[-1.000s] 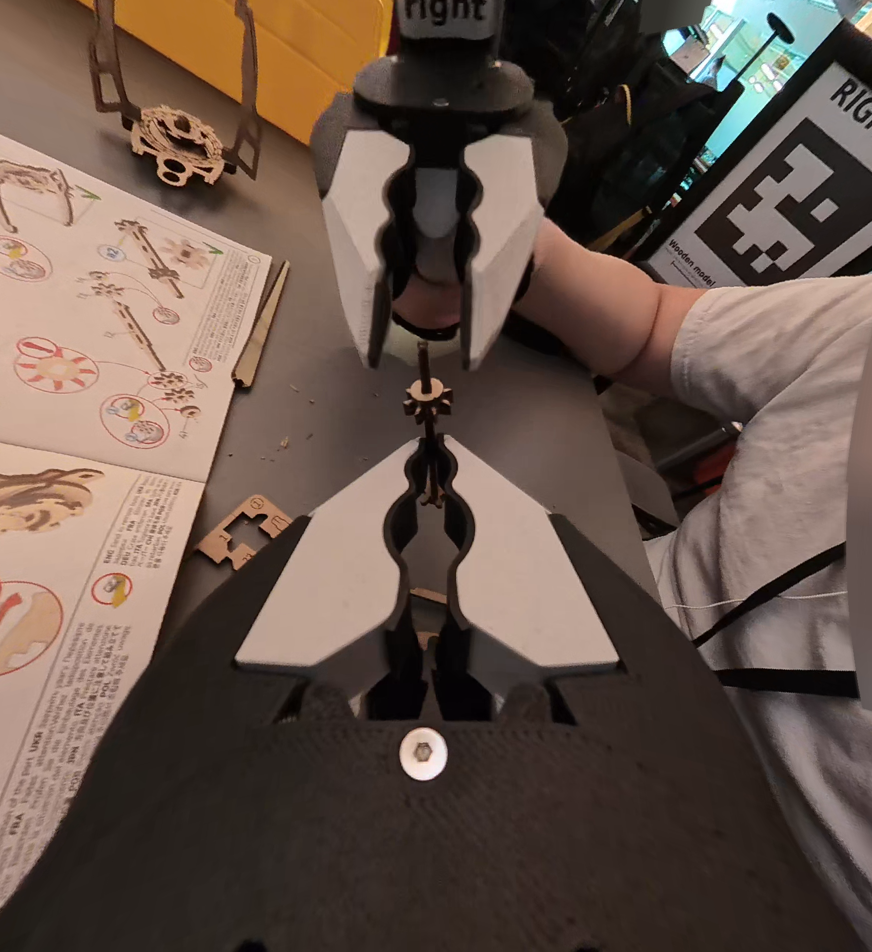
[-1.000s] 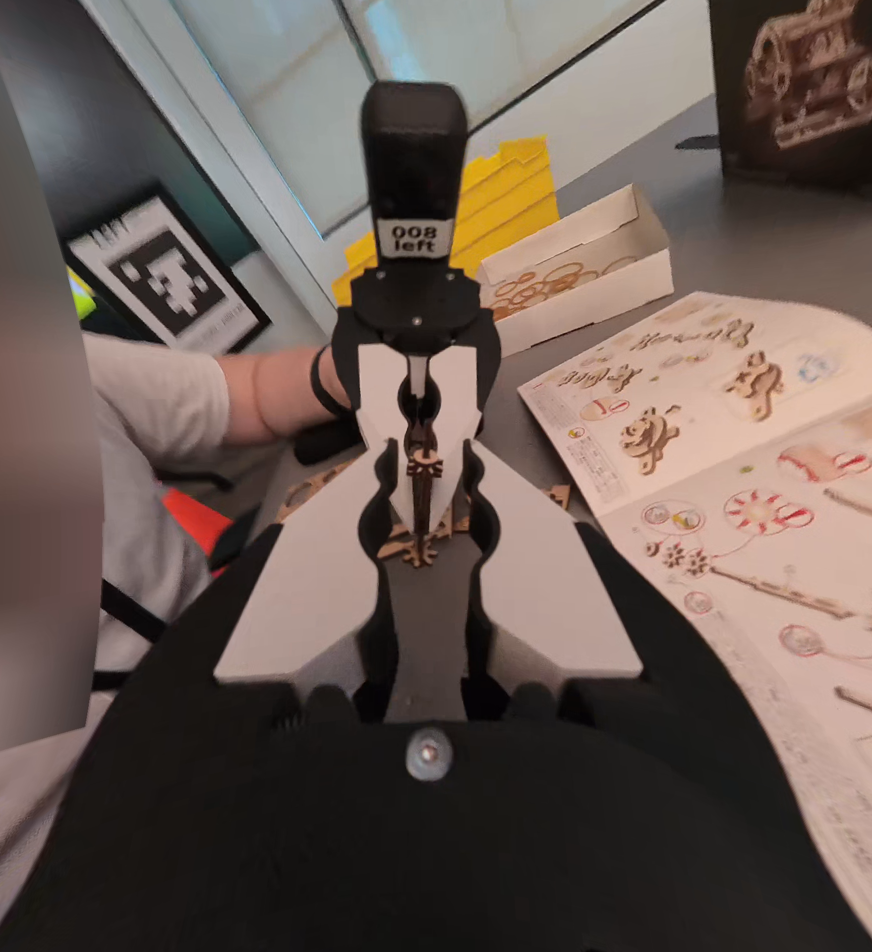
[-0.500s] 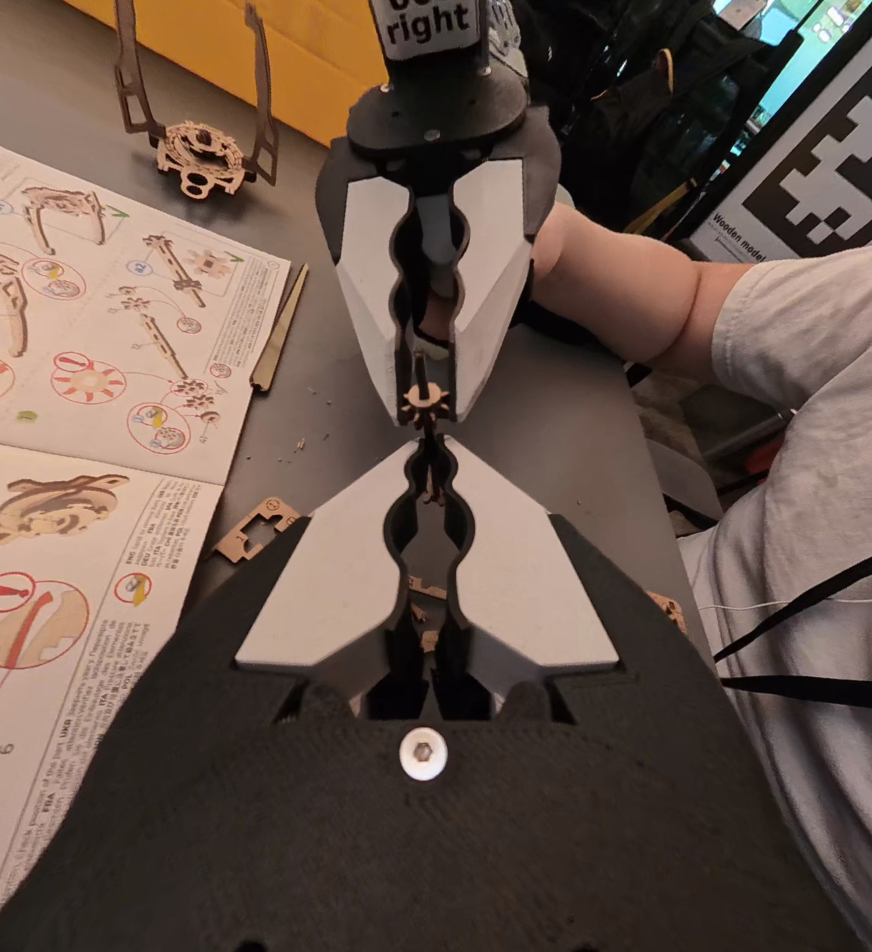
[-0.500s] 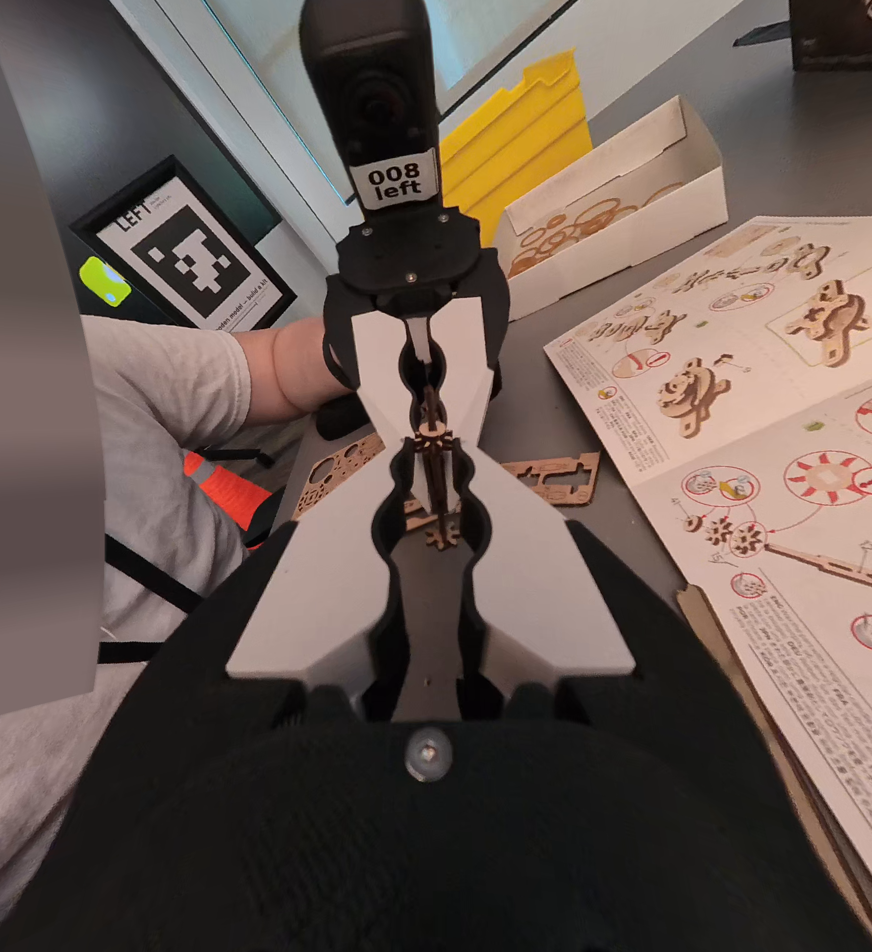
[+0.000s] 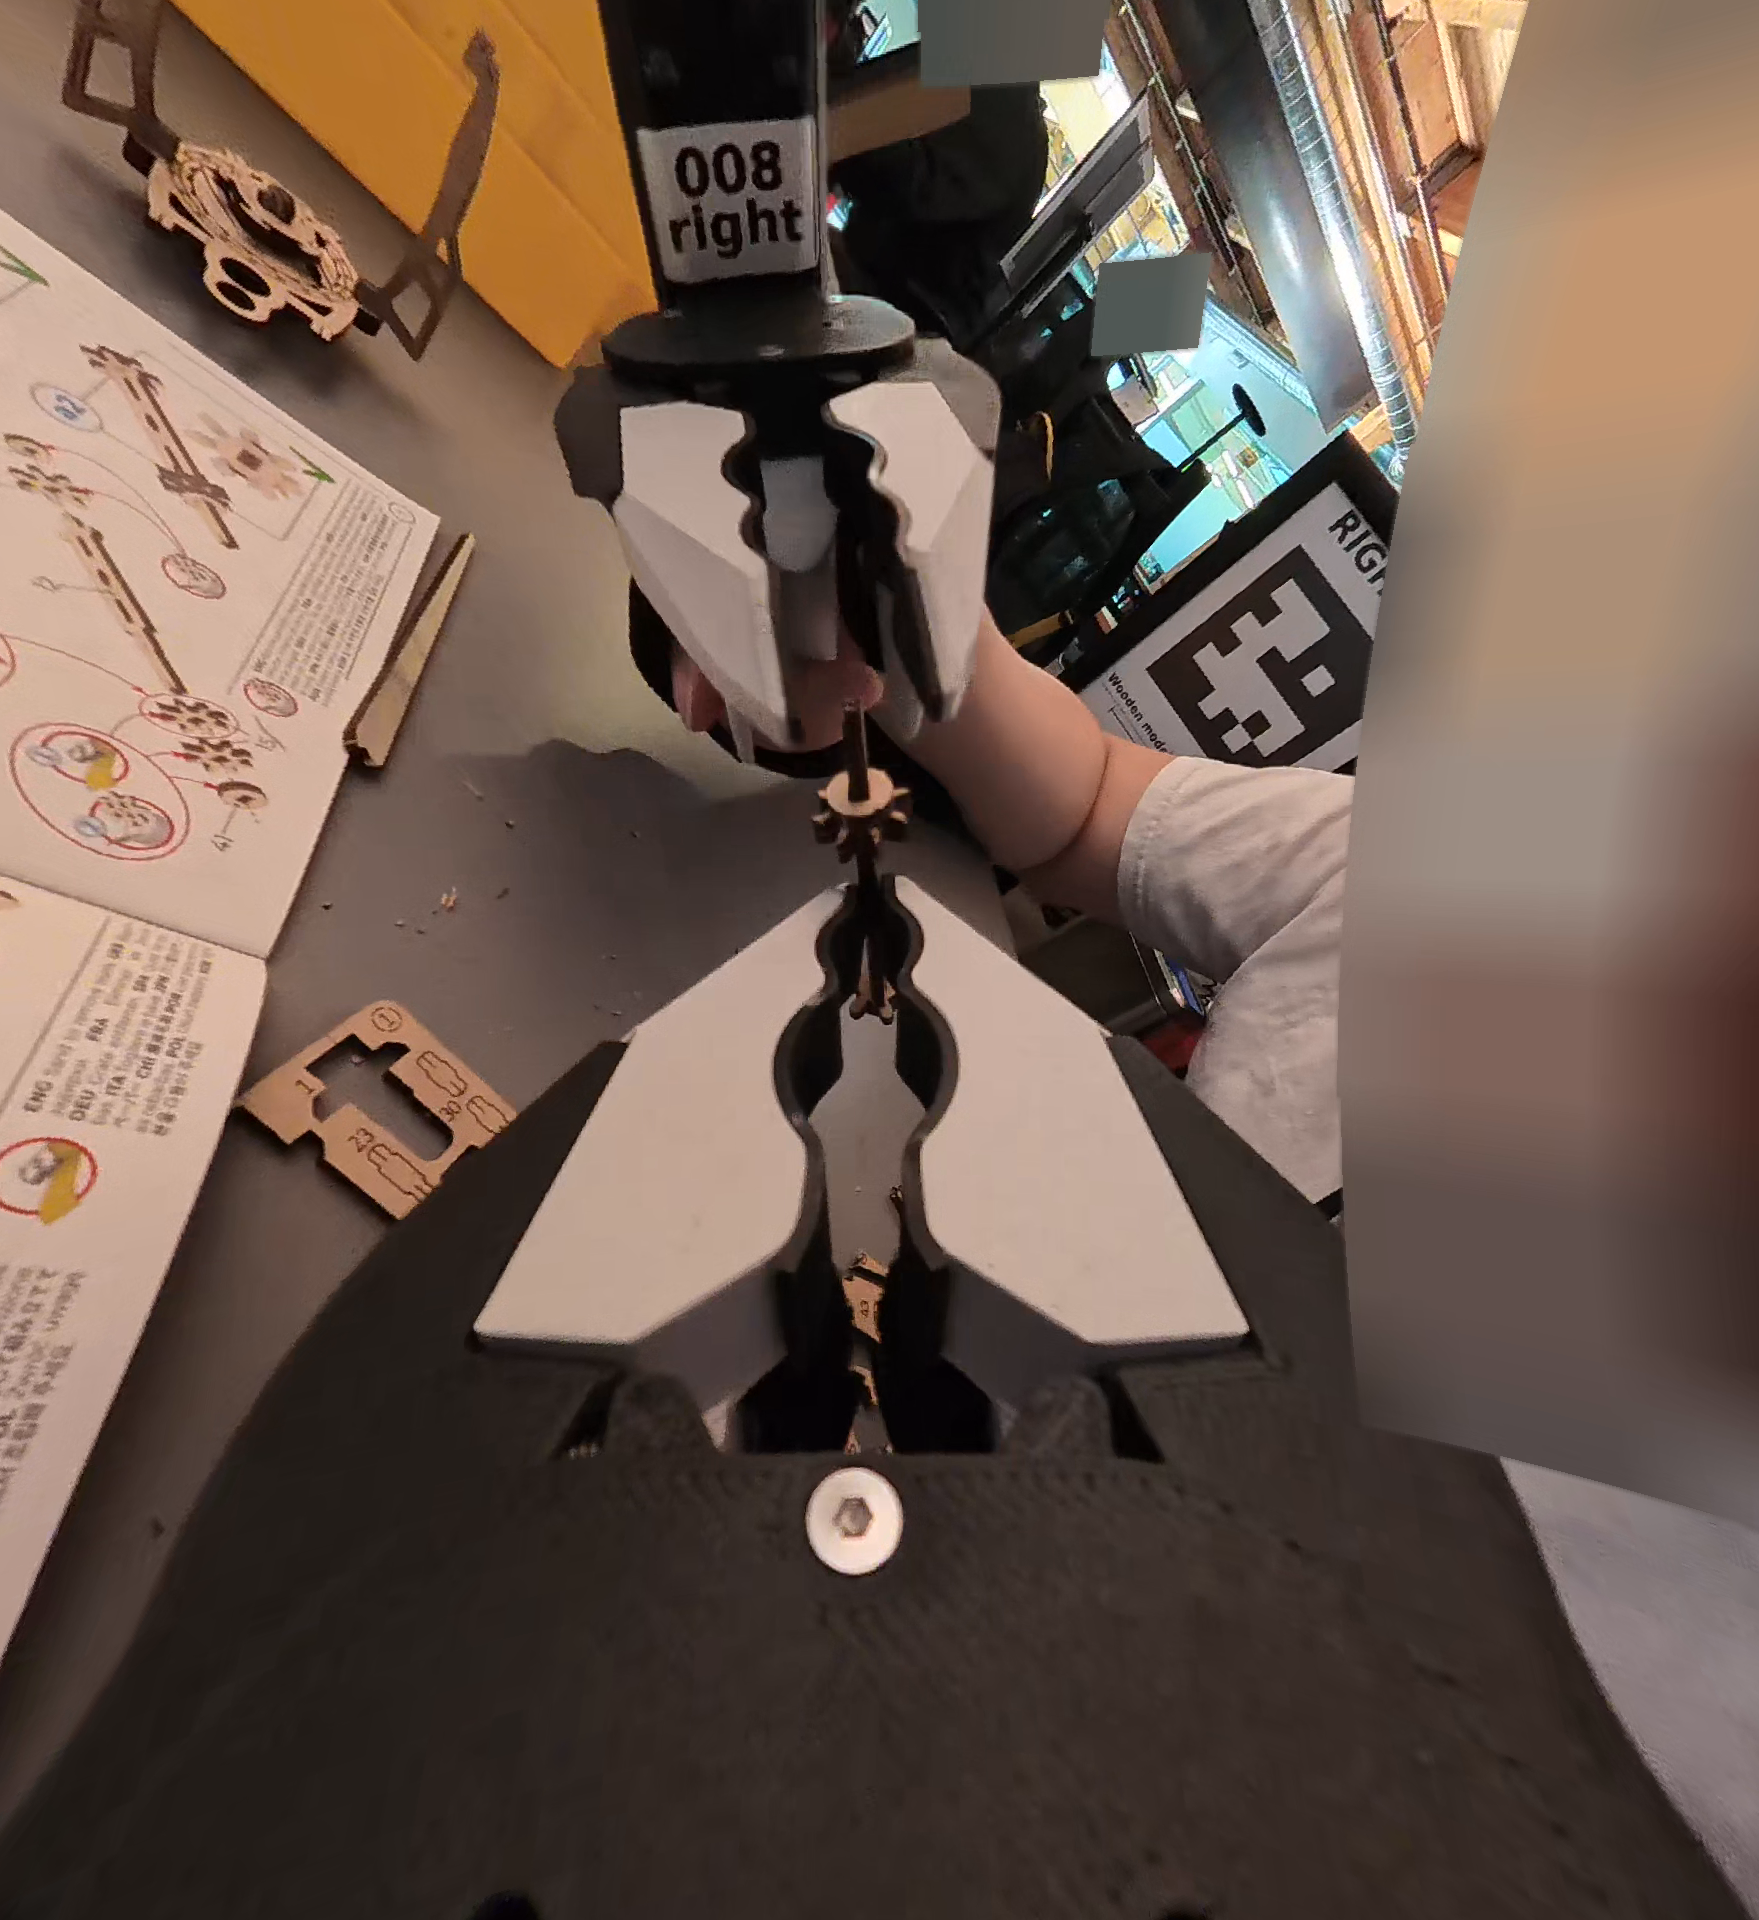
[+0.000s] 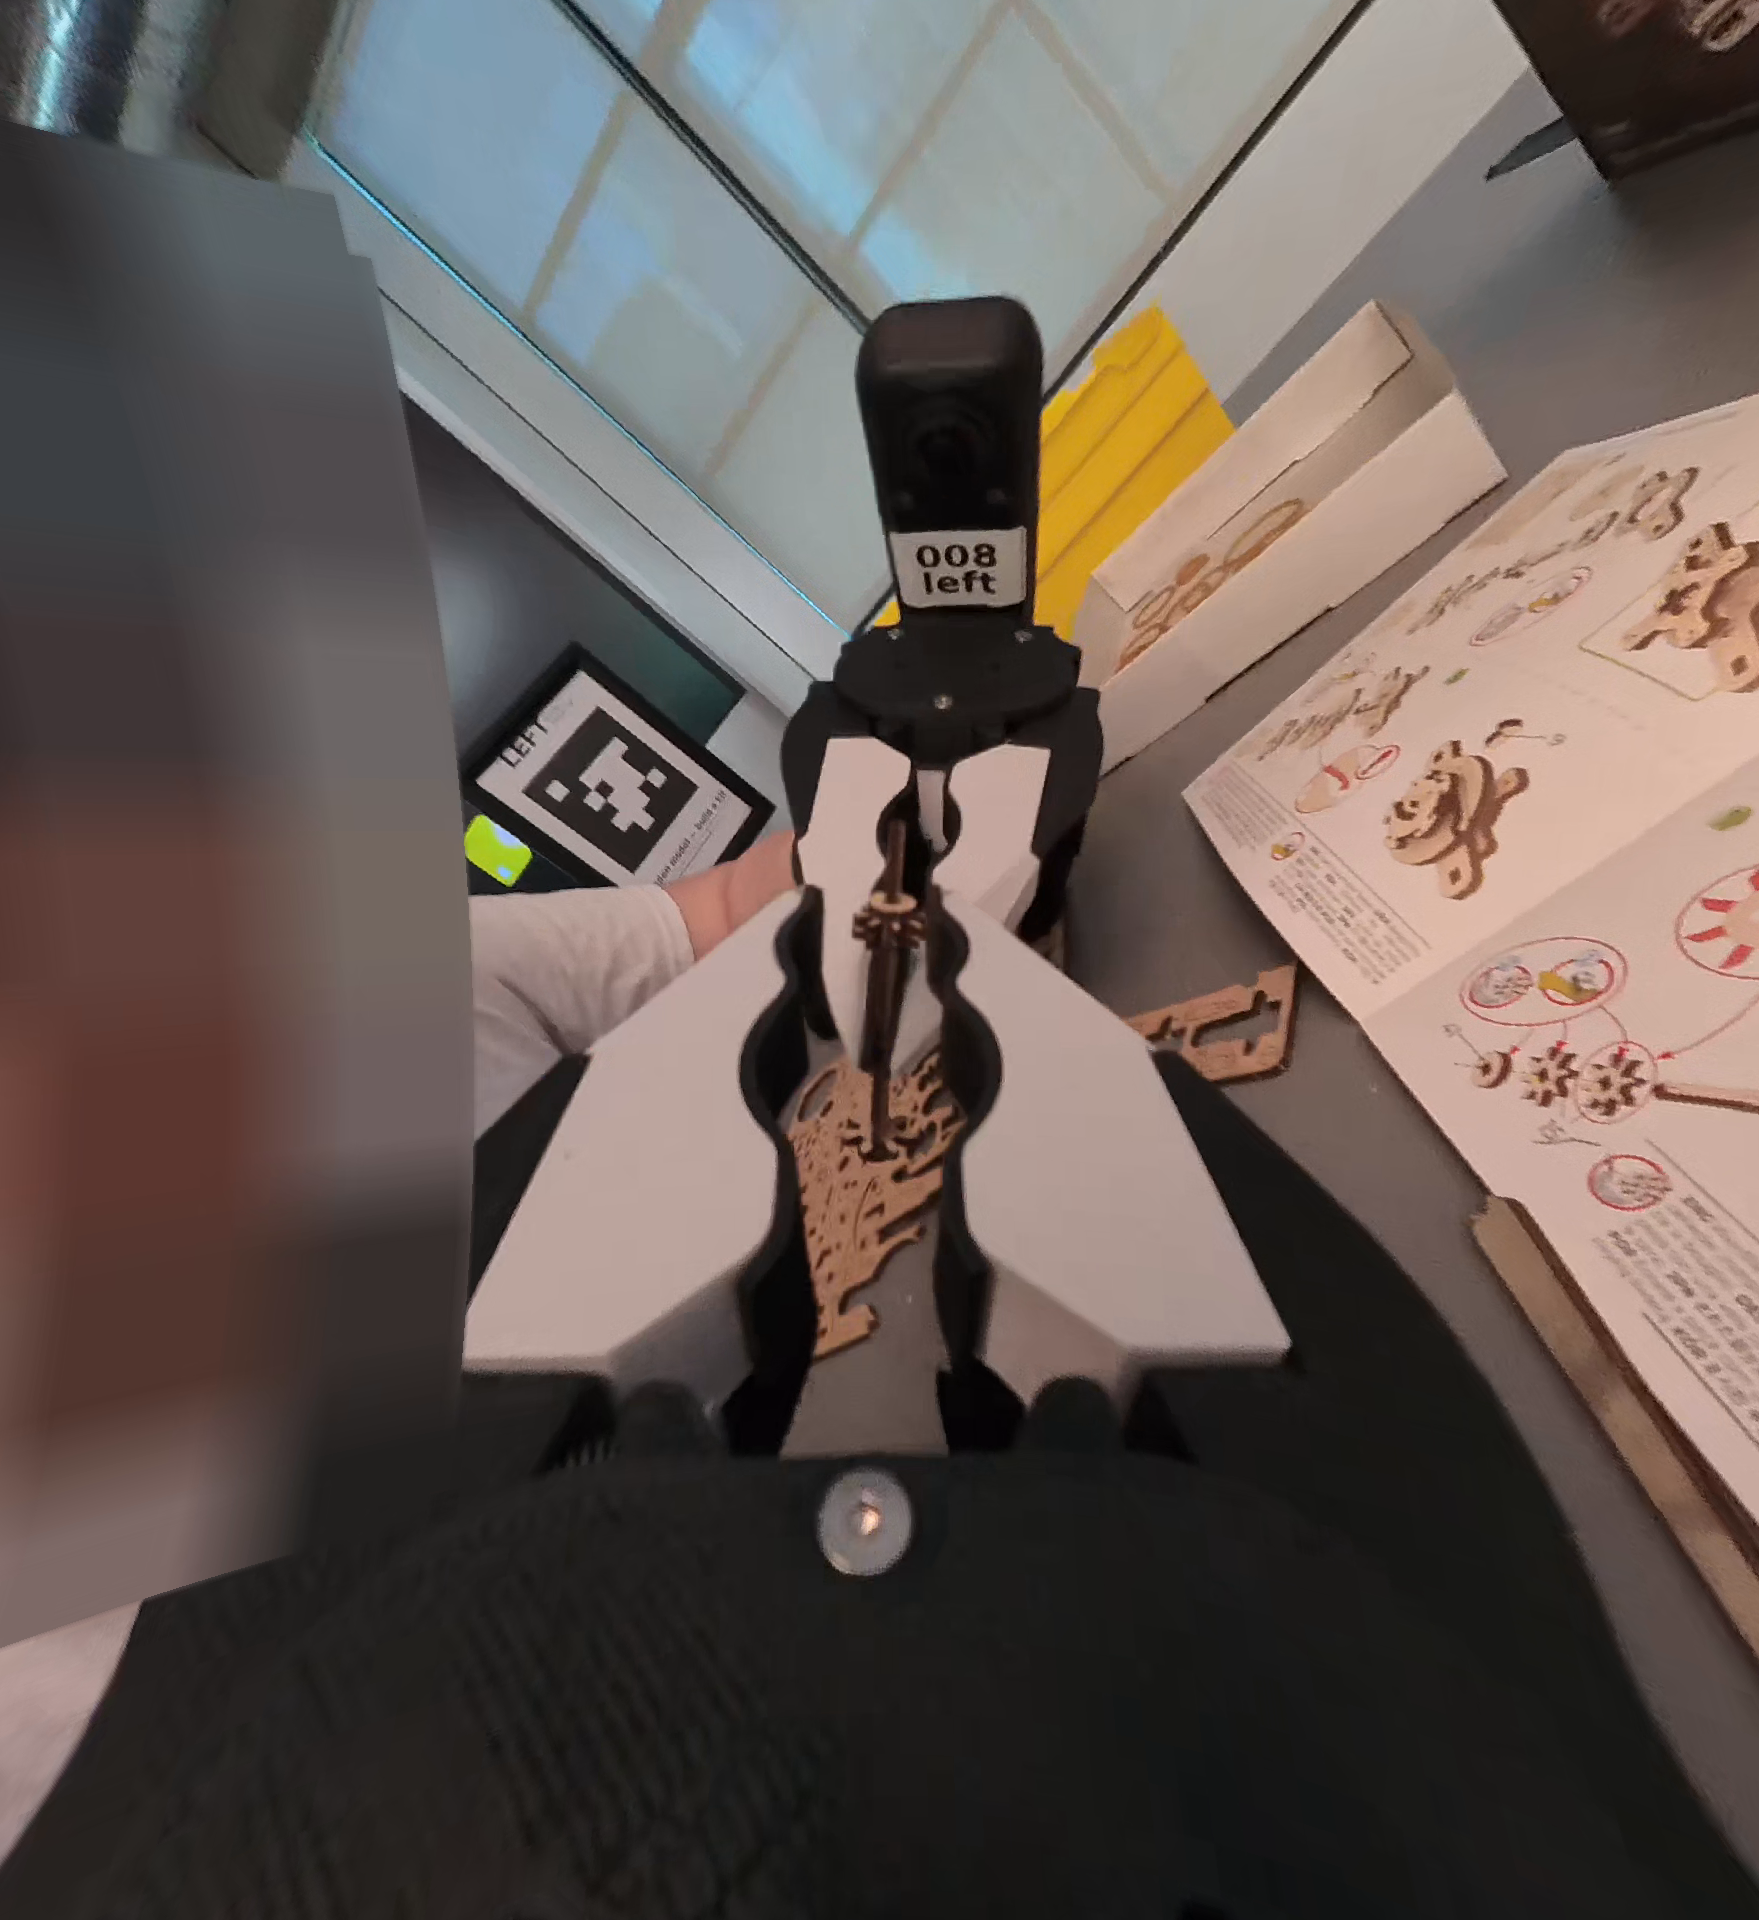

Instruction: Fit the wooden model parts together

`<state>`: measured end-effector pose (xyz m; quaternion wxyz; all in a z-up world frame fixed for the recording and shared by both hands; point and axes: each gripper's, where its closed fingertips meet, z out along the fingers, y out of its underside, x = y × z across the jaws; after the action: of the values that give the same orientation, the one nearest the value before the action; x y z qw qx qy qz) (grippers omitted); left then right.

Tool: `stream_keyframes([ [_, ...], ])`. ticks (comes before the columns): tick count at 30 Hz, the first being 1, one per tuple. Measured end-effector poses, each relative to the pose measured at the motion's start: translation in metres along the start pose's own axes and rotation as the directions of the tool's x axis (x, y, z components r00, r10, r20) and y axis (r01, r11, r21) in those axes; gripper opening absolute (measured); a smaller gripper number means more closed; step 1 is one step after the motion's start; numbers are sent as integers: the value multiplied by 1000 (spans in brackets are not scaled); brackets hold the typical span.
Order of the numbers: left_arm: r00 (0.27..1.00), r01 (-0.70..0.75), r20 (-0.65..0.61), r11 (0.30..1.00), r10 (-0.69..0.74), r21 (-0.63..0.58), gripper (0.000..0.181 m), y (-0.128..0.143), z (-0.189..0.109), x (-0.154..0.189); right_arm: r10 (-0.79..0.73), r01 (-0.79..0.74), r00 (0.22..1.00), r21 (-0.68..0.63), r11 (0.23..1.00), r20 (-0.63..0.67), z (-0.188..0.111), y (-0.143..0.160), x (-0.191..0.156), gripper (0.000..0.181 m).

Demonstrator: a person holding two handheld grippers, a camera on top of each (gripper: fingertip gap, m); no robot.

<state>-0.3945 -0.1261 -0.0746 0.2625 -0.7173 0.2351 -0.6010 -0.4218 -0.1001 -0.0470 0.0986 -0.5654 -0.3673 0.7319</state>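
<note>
Seating a small pale toothed wooden gear point(image 5: 860, 814) on a thin dark wooden axle point(image 6: 880, 1013)

Left gripper point(image 5: 867, 902) is pinching the axle; right gripper point(image 6: 880, 920), fingers spread, is straddling it. Keep both coaxial, pushing evenly.

Two grippers facing over a small gear

The left hand-held gripper point(image 5: 867, 914) pinches a thin wooden stick point(image 5: 867, 935) bearing a small gear point(image 5: 862, 810); the right hand-held gripper point(image 5: 833, 717) faces it, slightly parted.

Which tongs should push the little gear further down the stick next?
Probably the right tongs. They are open, with the little gear and stick between their tips. The left tongs are shut on the stick's other end, so they look best placed to hold it steady.
</note>
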Motion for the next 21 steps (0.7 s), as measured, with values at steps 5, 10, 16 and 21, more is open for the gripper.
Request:
stream_keyframes([
  [5, 980, -117, 151, 990, 127, -73, 0, 8, 1, -20, -74, 73, 996, -31, 997, -46, 2, 4, 3, 16],
  [10, 906, -302, 259, 940, 334, -157, 0, 10, 2, -28, -183, 172, 979, -111, 979, -93, 5, 14, 7, 10],
  [16, 786, -453, 333, 851, 521, -264, 0, 14, 2, -36, -357, 328, 924, -199, 924, -136, 3, 20, 11, 2],
  [21, 772, -447, 332, 834, 543, -323, 1, 22, 3, -41, -555, 492, 818, -319, 810, -150, 4, 31, 16, 2],
])
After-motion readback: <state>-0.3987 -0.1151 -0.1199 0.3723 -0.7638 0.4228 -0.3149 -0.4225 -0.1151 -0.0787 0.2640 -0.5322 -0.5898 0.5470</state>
